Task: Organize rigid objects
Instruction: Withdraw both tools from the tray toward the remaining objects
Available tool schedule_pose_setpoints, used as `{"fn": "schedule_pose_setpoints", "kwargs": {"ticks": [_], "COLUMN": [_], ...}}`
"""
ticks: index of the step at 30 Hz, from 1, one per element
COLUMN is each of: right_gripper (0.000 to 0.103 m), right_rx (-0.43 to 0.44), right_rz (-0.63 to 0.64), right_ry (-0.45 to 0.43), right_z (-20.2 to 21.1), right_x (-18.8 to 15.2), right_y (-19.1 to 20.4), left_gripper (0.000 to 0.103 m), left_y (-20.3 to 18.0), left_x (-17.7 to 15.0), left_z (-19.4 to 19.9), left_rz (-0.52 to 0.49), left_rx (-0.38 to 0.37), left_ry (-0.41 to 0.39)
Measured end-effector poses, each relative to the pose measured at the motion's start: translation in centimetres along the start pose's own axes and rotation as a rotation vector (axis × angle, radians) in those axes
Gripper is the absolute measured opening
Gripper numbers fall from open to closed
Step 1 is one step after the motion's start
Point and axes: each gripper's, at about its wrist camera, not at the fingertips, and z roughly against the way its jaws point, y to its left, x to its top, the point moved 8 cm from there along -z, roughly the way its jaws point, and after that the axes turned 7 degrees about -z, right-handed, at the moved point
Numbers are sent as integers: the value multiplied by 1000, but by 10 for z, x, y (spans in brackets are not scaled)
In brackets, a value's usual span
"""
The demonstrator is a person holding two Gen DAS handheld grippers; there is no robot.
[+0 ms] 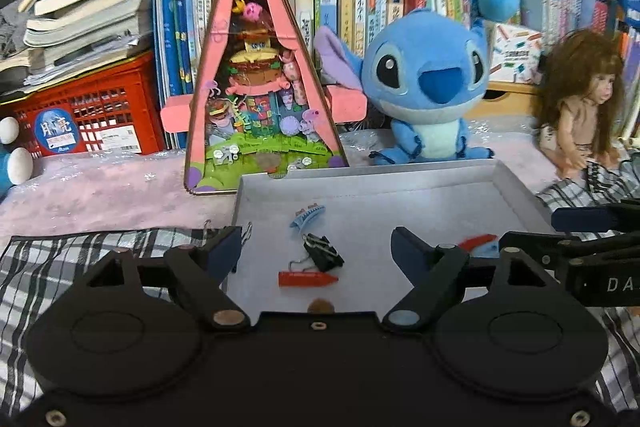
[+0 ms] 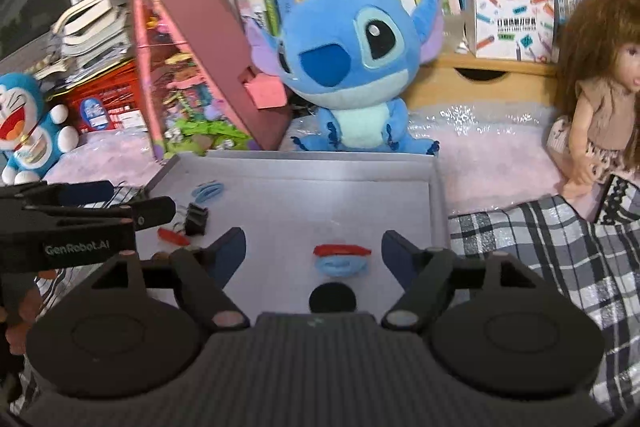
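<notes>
A shallow grey tray (image 1: 400, 183) lies on the bed. In it, in the left wrist view, are a blue hair clip (image 1: 307, 215), a black binder clip (image 1: 323, 251), a red crayon-shaped piece (image 1: 307, 279) and a brown coin (image 1: 320, 306). My left gripper (image 1: 316, 247) is open above these, empty. In the right wrist view my right gripper (image 2: 314, 247) is open and empty over the tray (image 2: 438, 195), with a red and blue hair clip (image 2: 341, 259) and a black round piece (image 2: 332, 298) between its fingers. The right gripper shows in the left wrist view (image 1: 580, 223).
A Stitch plush (image 1: 428, 83), a pink triangular diorama (image 1: 256, 75) and a doll (image 1: 580, 99) stand behind the tray, with books and a red crate (image 1: 88, 119) at the back. Plaid cloth (image 2: 540, 247) lies on both sides. A Doraemon plush (image 2: 28, 123) sits left.
</notes>
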Motion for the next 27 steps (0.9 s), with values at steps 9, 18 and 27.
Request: {"fn": "schedule_pose_setpoints", "kwargs": {"ticks": [9,18,27], "right_gripper": [87,88,88], "right_rx": [36,46,93], "right_rz": [56,124,200], "right_ry": [-36,-52,-63], "right_z": [41,71,97], "right_x": [-23,-51,-83], "right_y": [20,34,51], "left_gripper": [83,83,83], "left_y": [3,-1,-13], "left_x": [-25,-55,-88], "left_z": [49,82,104], "left_rz": [25,7,-52], "left_rx": [-23,-33,-40], "left_ry": [-36,-55,-72]}}
